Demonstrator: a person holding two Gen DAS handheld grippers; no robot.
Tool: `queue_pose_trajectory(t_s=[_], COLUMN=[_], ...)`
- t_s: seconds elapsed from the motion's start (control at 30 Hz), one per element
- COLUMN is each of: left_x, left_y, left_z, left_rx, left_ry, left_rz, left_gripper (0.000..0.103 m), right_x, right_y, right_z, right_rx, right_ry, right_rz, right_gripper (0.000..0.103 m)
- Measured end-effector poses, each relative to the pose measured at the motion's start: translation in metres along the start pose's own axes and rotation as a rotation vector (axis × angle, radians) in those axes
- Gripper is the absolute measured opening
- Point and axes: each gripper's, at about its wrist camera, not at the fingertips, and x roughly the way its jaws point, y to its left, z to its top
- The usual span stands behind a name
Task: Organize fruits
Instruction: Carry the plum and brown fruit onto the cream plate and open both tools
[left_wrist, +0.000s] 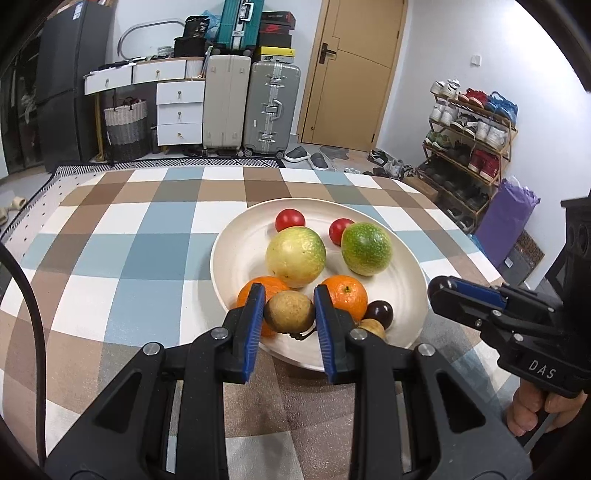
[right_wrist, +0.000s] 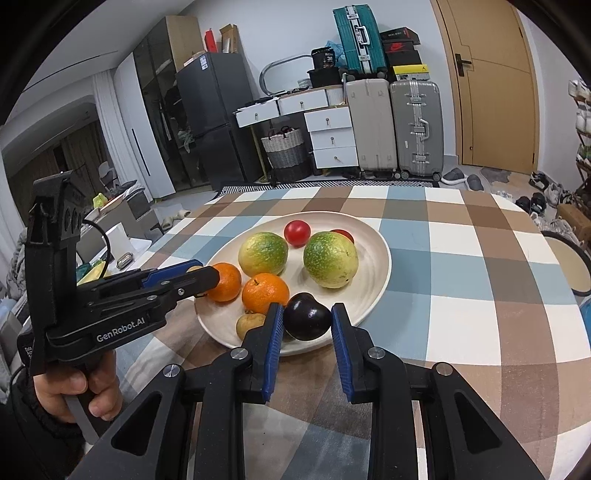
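Checked blue, brown and white tablecloth (left_wrist: 122, 254) under a round cream plate (left_wrist: 229, 258); behind, at twelve o'clock, grey and beige hard suitcases (left_wrist: 273, 107), white drawers (left_wrist: 180, 112), a tan wooden door (left_wrist: 351, 74); at two o'clock a wooden shoe rack (left_wrist: 472, 129). On the plate's near rim, at six o'clock, a small tan-brown round fruit (left_wrist: 290, 311), stem toward the camera, gripped between the blue pads of the left gripper (left_wrist: 290, 304). At four o'clock on the plate, a dark purple round plum (right_wrist: 307, 316), no clear long axis, touching one pad of the right gripper (right_wrist: 307, 319), jaws parted. Beyond: two oranges (right_wrist: 265, 292), two green-yellow citrus (right_wrist: 330, 260), two red tomatoes (right_wrist: 296, 232).
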Motion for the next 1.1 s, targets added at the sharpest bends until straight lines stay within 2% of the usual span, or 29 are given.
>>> queue_pose_trajectory(t_s=[0.47,0.93,1.0,1.1], left_x=[0.003,0.002,0.0,0.0], left_y=[-0.007,-0.008,-0.009,-0.01], left_z=[-0.001,-0.001,-0.001,-0.002], left_rx=[0.039,0.055,0.061,0.059], left_ry=[0.005,-0.009,-0.015,-0.002], left_rz=[0.013,0.032,0.032,0.028], left_gripper=[0.024,0.024,0.025,0.028], right_x=[0.025,0.024,0.023,0.02], right_y=[-0.009,-0.009,-0.009,-0.01], right_z=[0.009,0.01,0.01,0.009], right_rx=[0.058,0.057,0.055,0.056], right_ry=[0.063,0.057,0.055,0.042], right_rz=[-0.013,-0.029,-0.029,-0.037], right_gripper=[0.027,0.027,0.029,0.038])
